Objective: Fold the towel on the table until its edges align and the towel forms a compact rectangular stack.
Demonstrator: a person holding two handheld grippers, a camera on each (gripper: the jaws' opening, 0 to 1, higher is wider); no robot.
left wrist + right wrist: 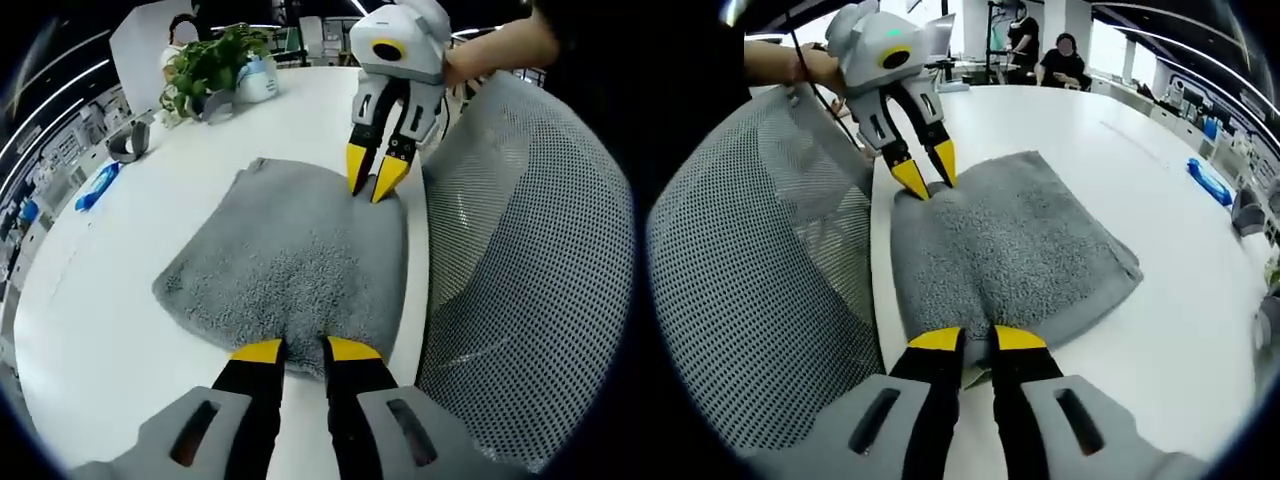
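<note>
A grey terry towel (290,262) lay folded on the white table (120,300), along the table edge nearest the mesh-backed office chair (520,250). The left gripper (300,351) was at one corner of the towel on that edge, its yellow-tipped jaws drawn nearly together with a bunch of towel cloth pinched between them. The right gripper (978,339) held the opposite corner on the same edge in the same way, jaws close together on a ridge of cloth. In the left gripper view, a potted plant (210,65) stood toward the far edge of the table, a blue packet (98,187) lay near the side edge, well apart from the towel, and a small grey object (130,140) sat between them.
</note>
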